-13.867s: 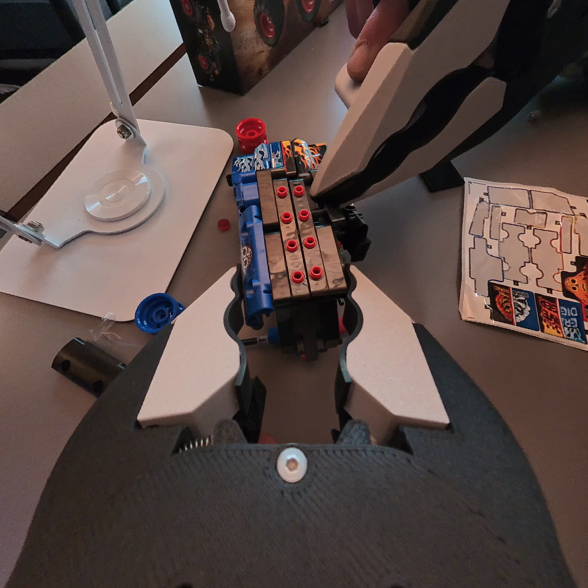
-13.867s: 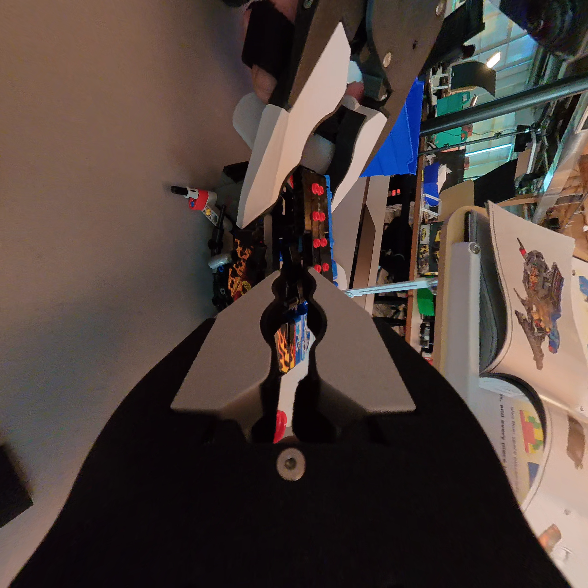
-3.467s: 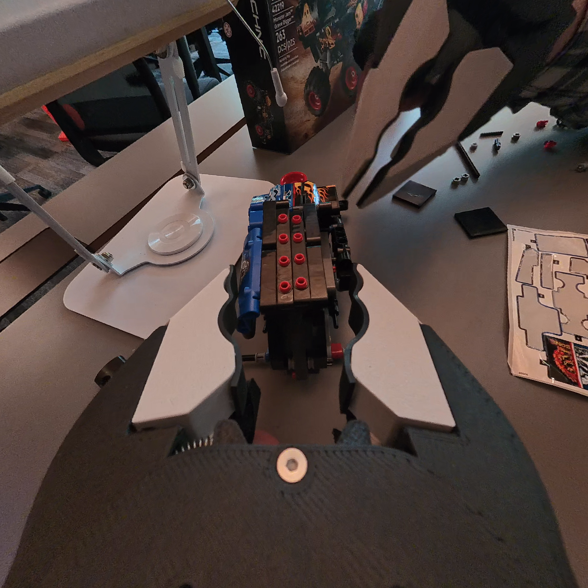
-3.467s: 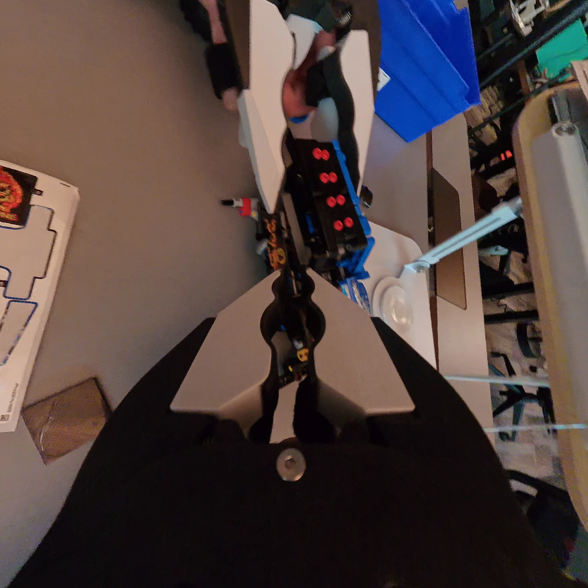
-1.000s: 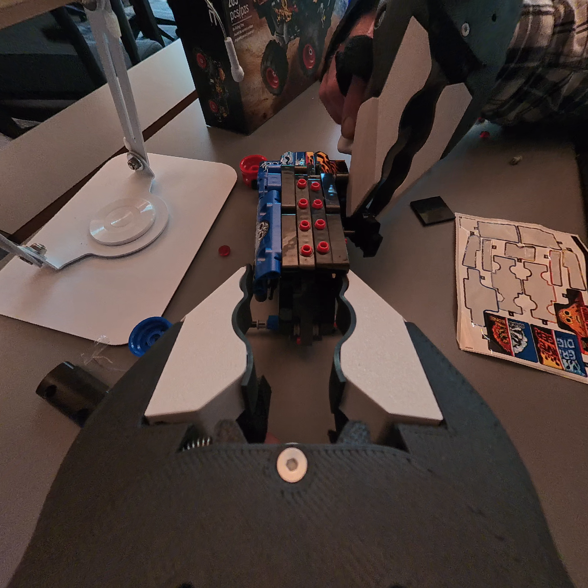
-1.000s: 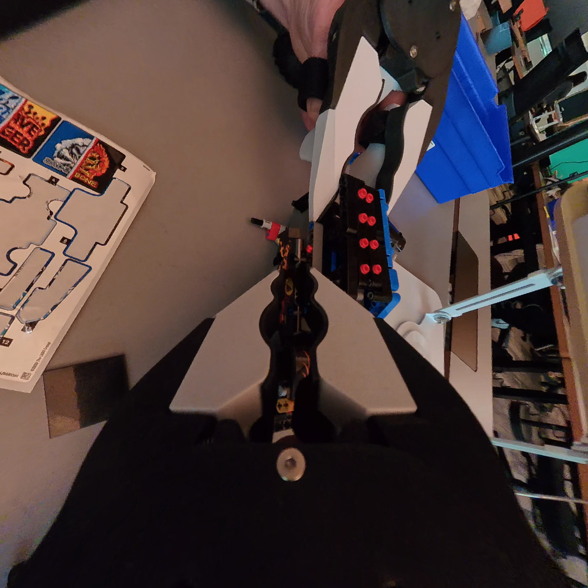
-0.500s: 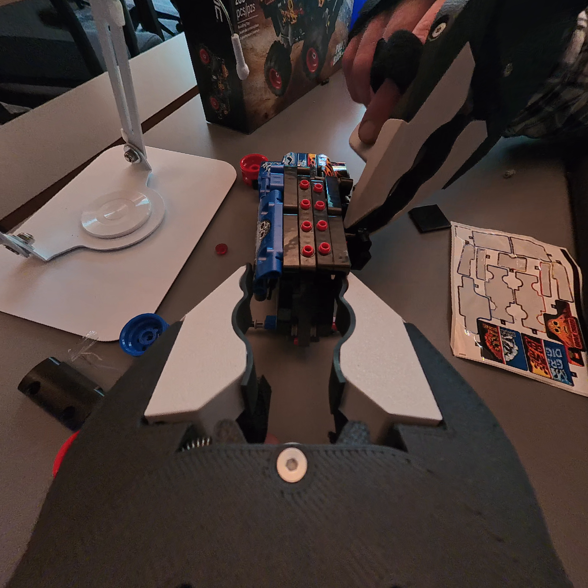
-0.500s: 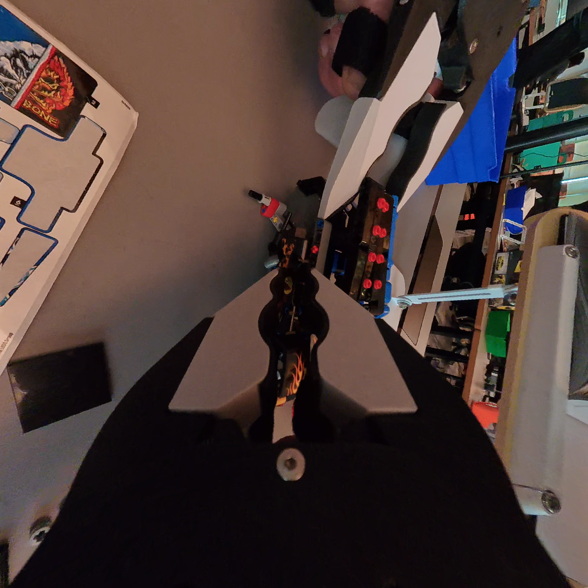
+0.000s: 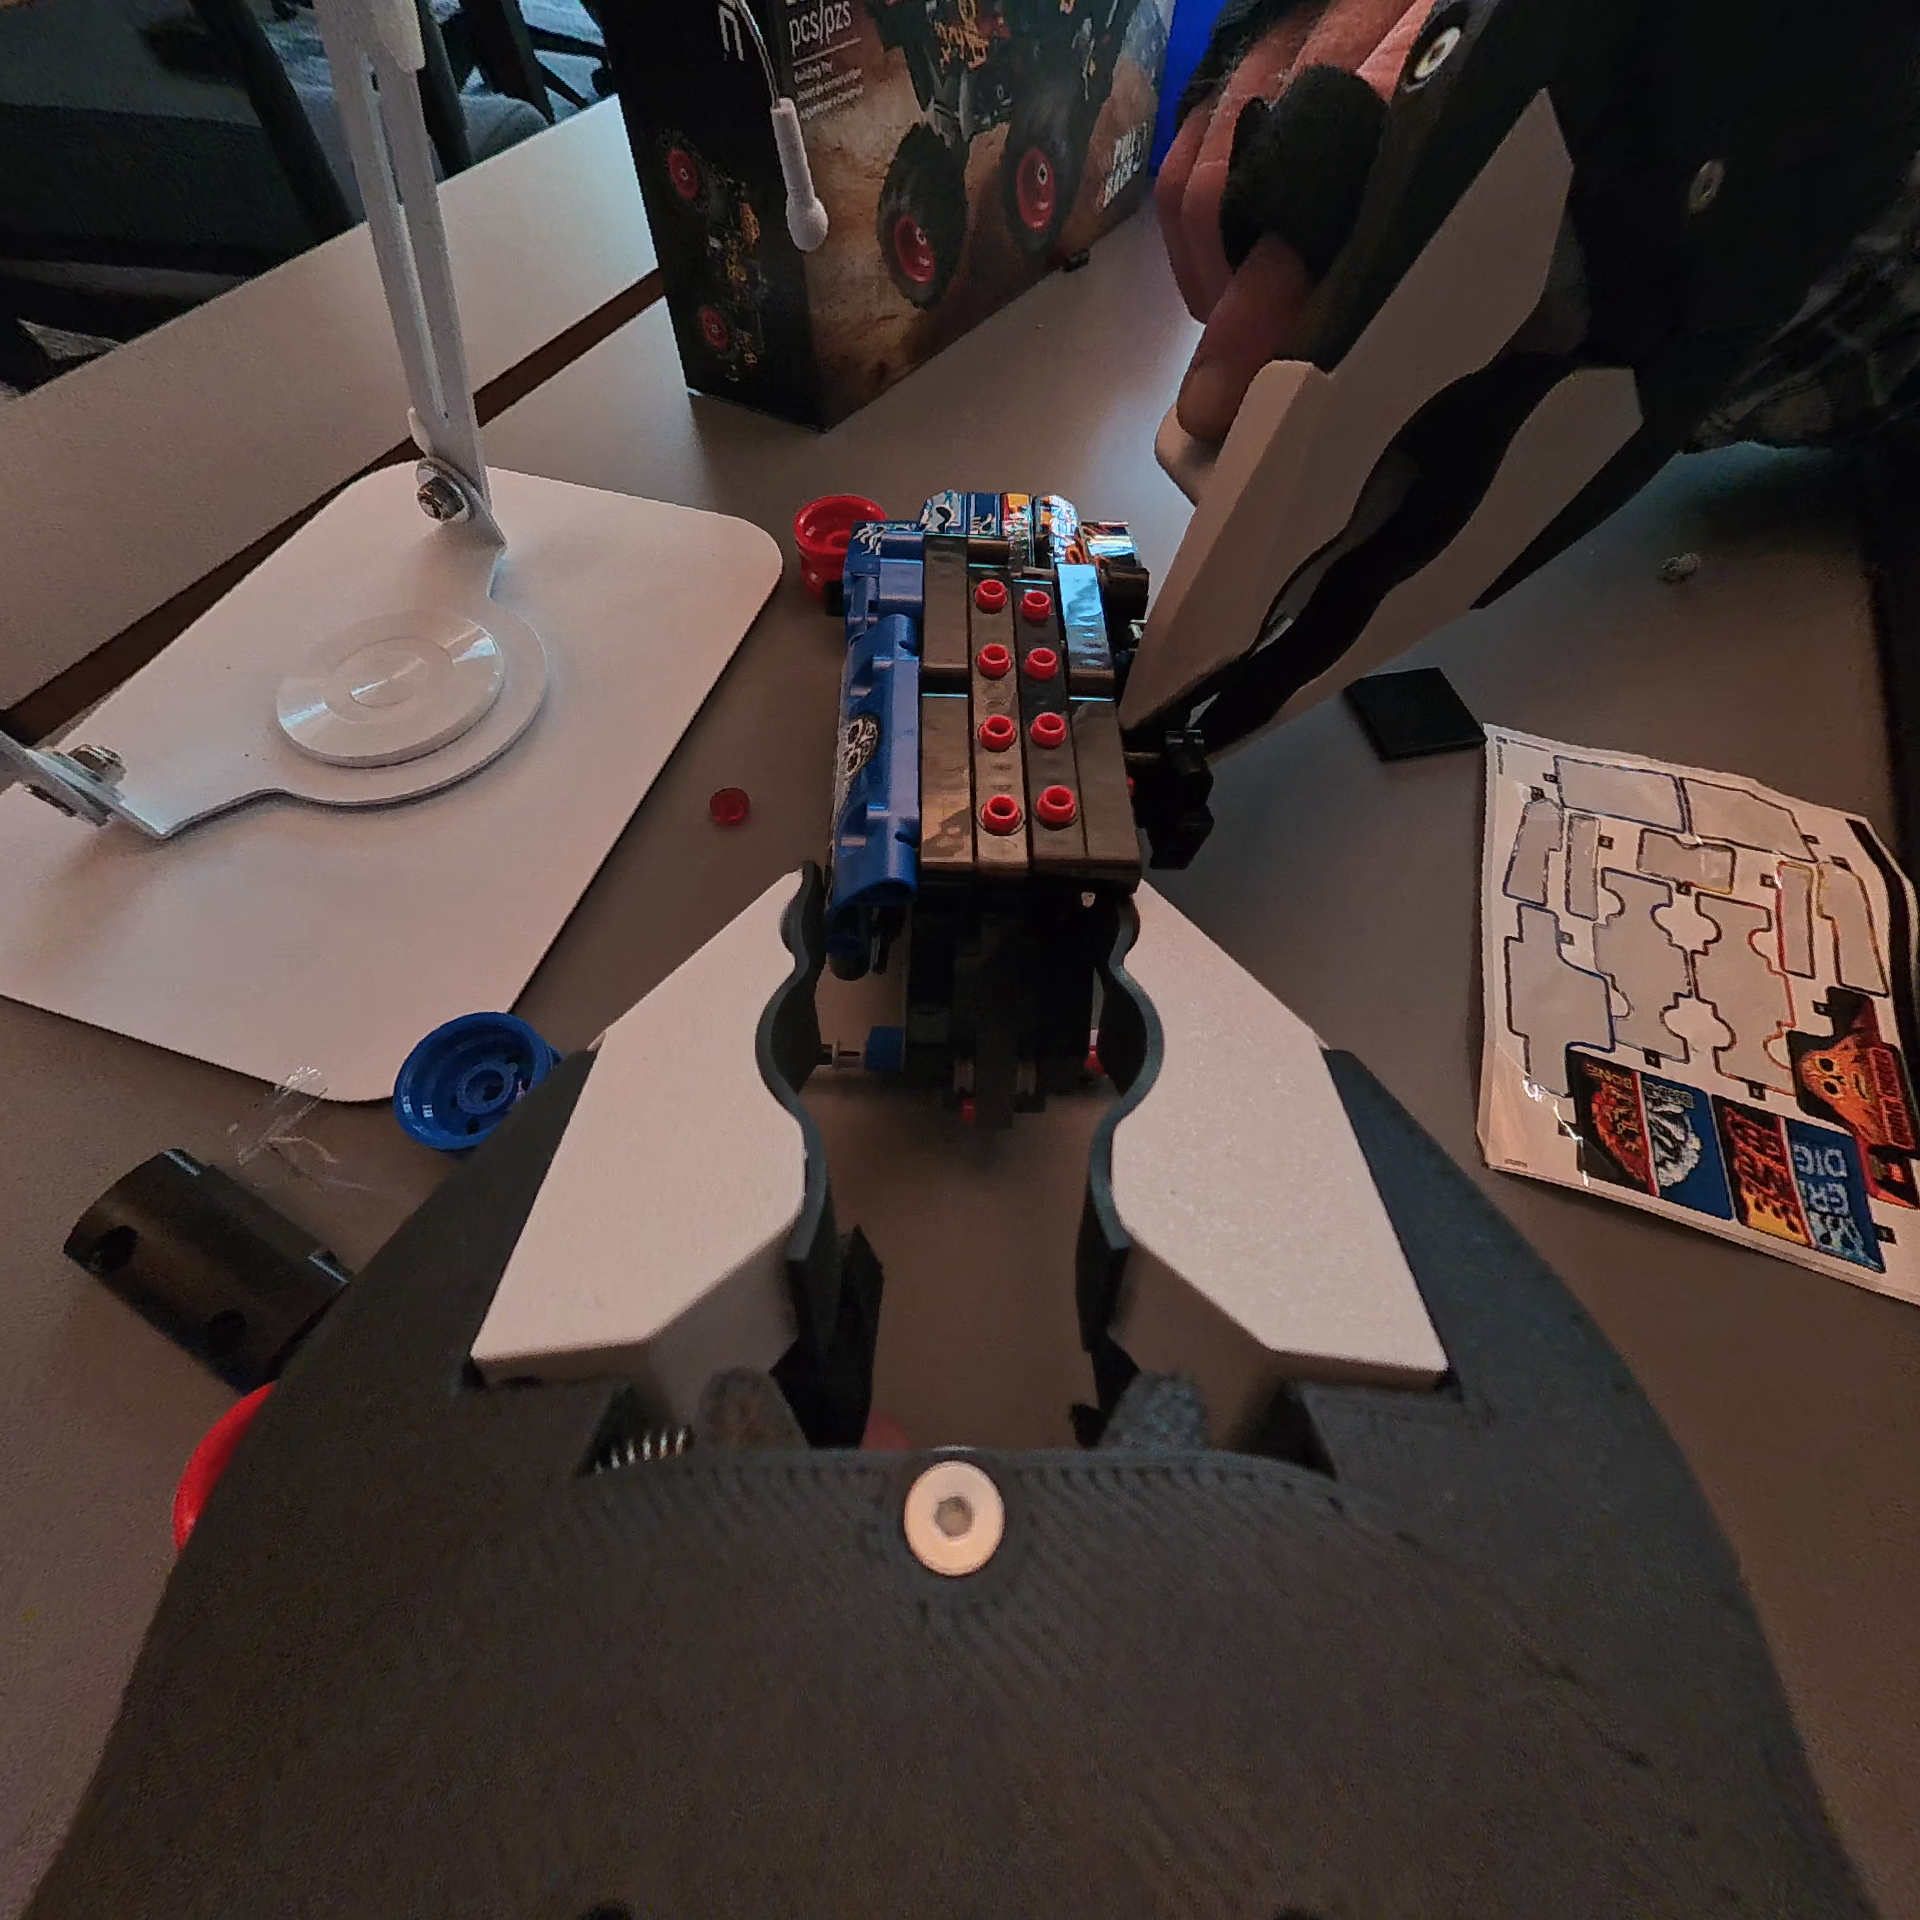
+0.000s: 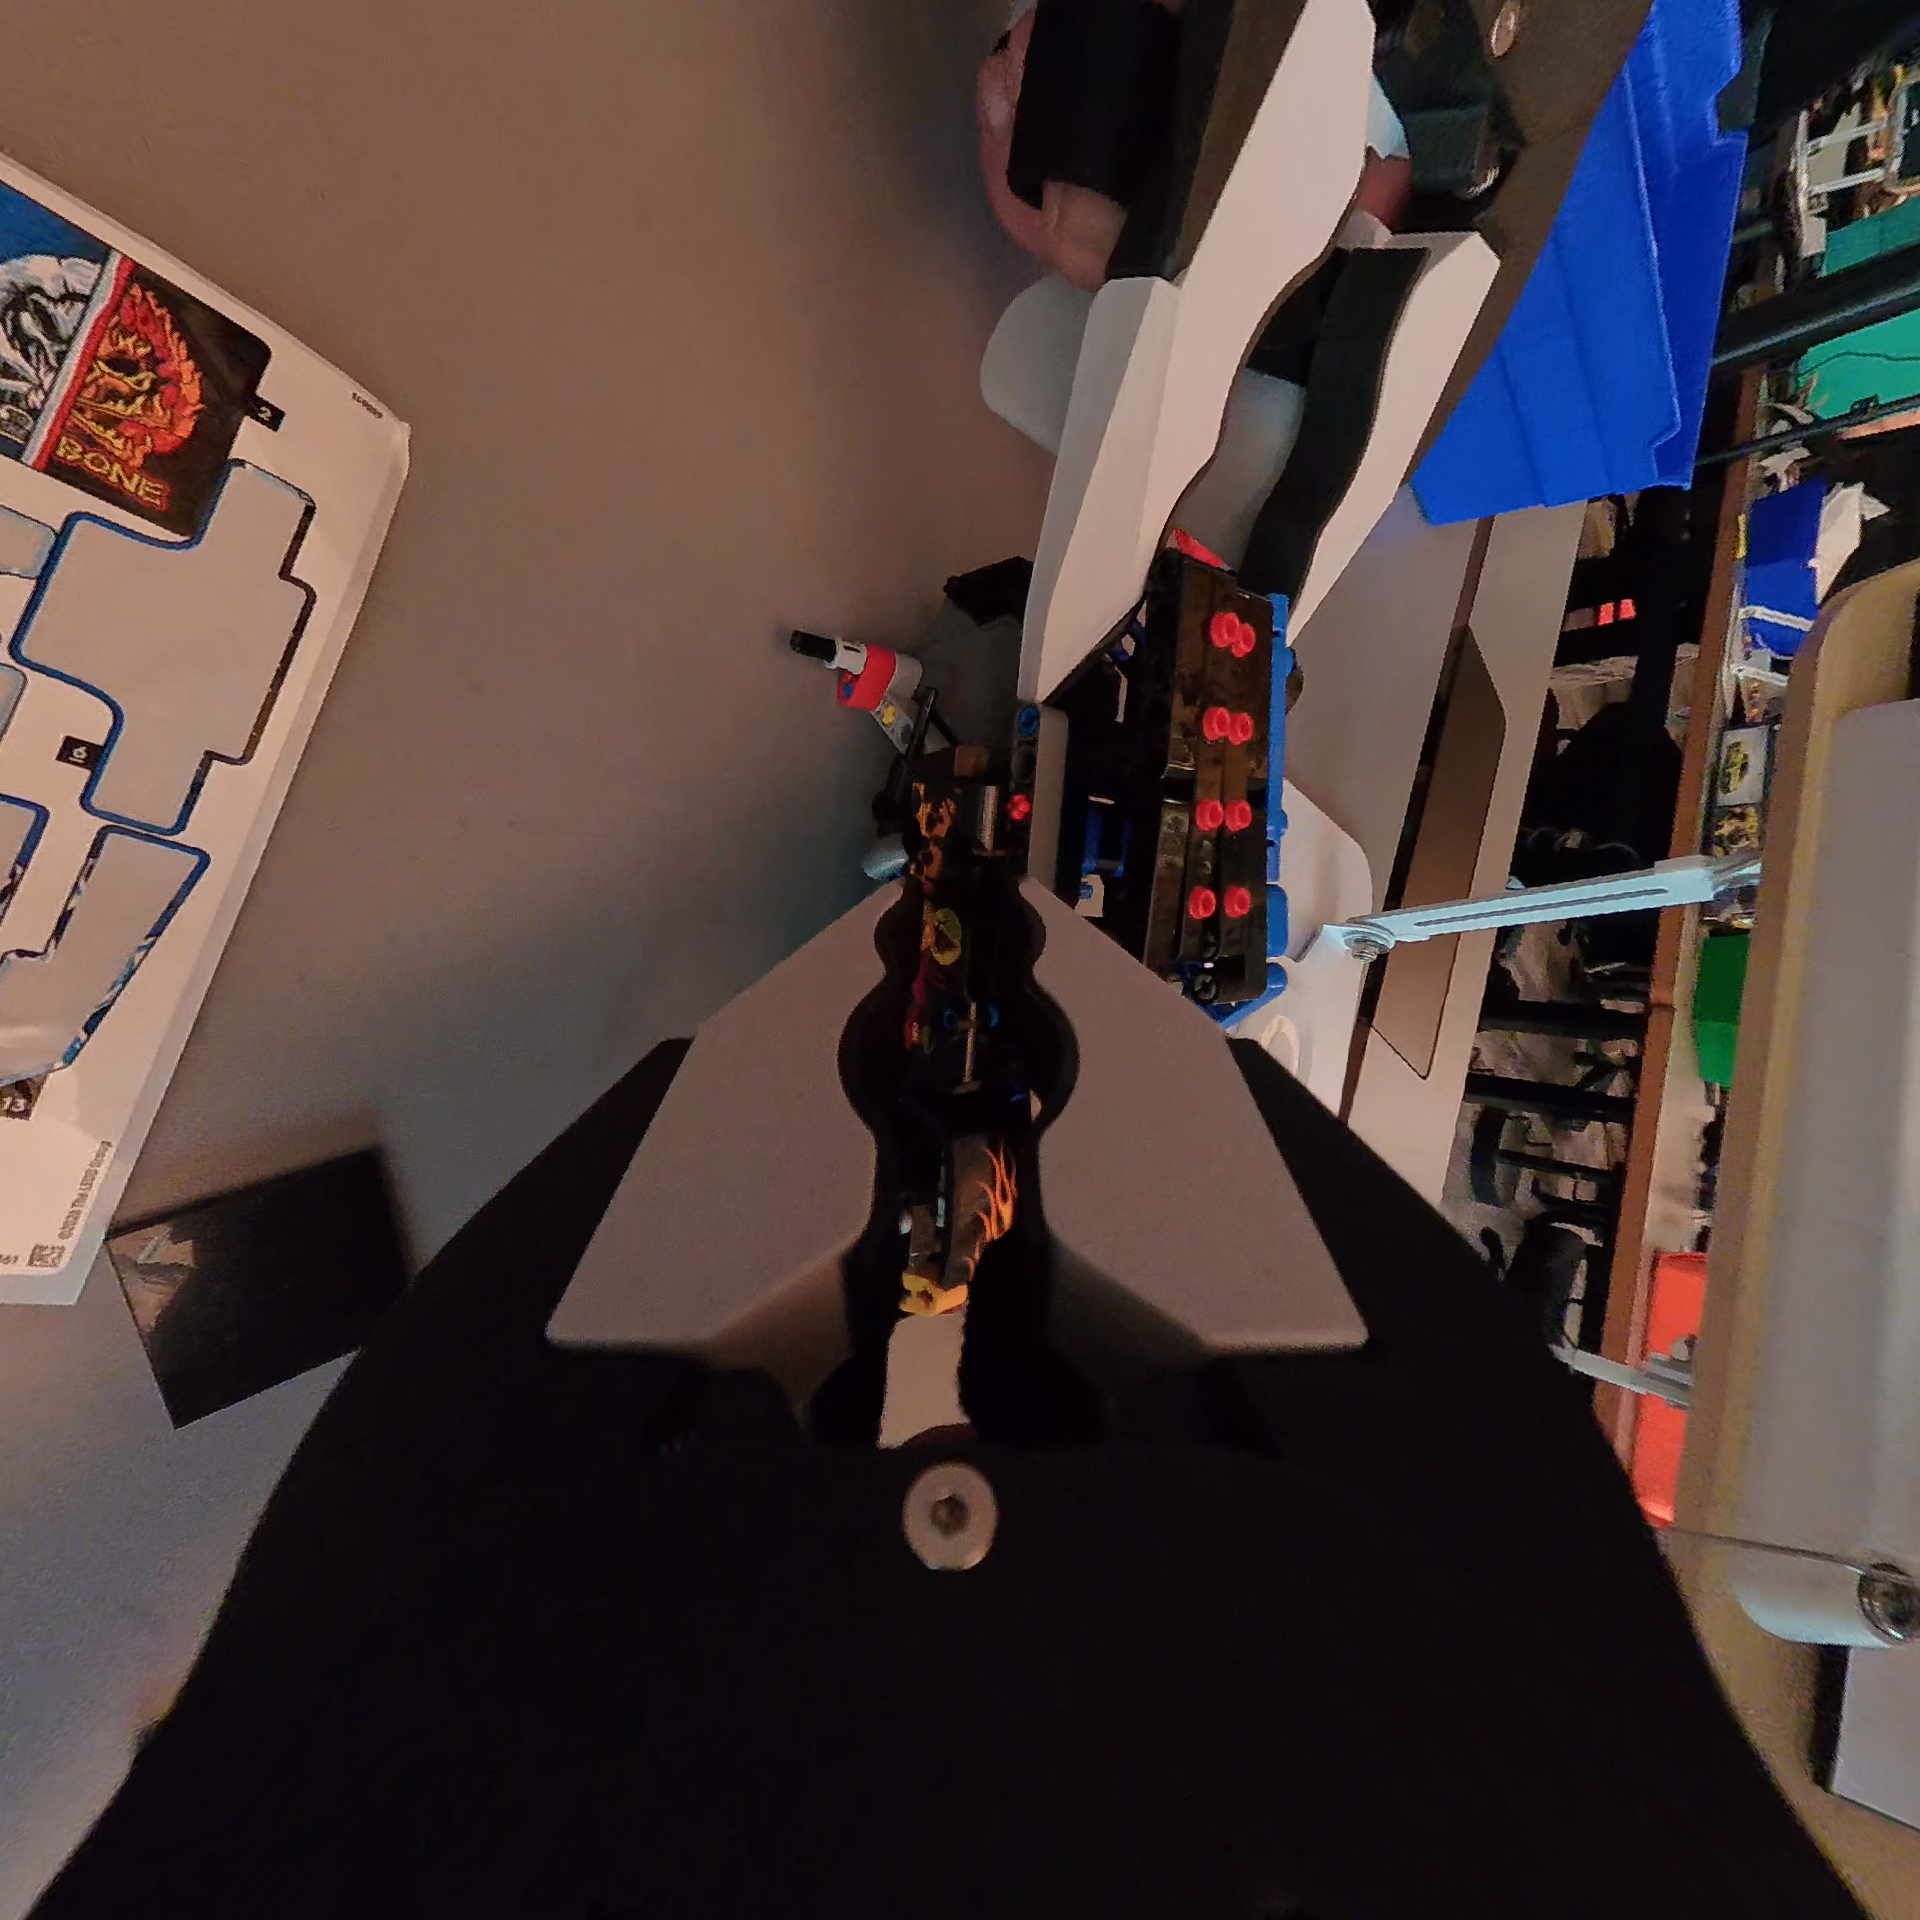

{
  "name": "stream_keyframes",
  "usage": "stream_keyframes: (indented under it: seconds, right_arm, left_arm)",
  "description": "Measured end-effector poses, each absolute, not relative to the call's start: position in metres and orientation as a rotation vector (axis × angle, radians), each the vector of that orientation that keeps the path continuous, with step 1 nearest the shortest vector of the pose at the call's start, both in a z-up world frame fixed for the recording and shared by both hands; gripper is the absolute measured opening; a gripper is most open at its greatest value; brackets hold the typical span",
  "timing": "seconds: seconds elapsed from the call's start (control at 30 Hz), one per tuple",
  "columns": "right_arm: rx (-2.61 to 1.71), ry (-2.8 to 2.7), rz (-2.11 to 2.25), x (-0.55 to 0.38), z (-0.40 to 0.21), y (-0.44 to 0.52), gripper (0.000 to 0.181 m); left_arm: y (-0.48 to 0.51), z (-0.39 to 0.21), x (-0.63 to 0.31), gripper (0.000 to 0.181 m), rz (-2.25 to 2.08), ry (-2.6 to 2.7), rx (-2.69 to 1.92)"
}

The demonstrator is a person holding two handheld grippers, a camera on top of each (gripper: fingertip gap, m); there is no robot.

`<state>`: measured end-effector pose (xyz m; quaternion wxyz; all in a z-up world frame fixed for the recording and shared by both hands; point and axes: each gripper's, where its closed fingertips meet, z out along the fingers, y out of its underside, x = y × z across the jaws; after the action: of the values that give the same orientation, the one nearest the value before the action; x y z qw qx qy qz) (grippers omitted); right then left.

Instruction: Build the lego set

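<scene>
On the grey desk [image 9: 1299,582], the half-built black-and-blue brick truck body with two rows of red studs along its top [image 9: 997,727] sits with its near end between the white fingers of the left gripper [image 9: 961,935], which are clamped on its sides. Compared with half a second ago the body has barely shifted; what has changed is the right gripper [image 9: 1174,727], whose tip now sits lower and closer against the body's right flank, pressing a black side panel with flame stickers [image 10: 961,1018] toward it. From the right wrist view that panel is pinched between the right gripper's nearly closed fingers, and its far end touches the body's side. This looks like the seating push for the panel, so the left gripper's hold matters as the counterforce. Whether the pins have fully engaged cannot be told from either view.

Loose parts wait nearby: a blue wheel hub [image 9: 468,1081], a red wheel hub [image 9: 831,535], a small red round stud [image 9: 729,806], and the partly used sticker sheet [image 9: 1704,987] lying to the right.
</scene>
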<state>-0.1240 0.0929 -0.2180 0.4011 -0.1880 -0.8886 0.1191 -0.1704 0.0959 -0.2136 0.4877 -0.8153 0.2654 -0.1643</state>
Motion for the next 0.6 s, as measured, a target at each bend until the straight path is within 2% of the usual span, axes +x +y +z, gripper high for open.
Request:
stream_keyframes:
  seconds: [0.6]
  right_arm:
    - [-0.503, -2.241, 0.331, -0.1217, -0.2111, 0.0919, 0.005]
  left_arm:
    - [0.0965, -0.2134, -0.1699, 0.051, -0.396, 0.634, -1.980]
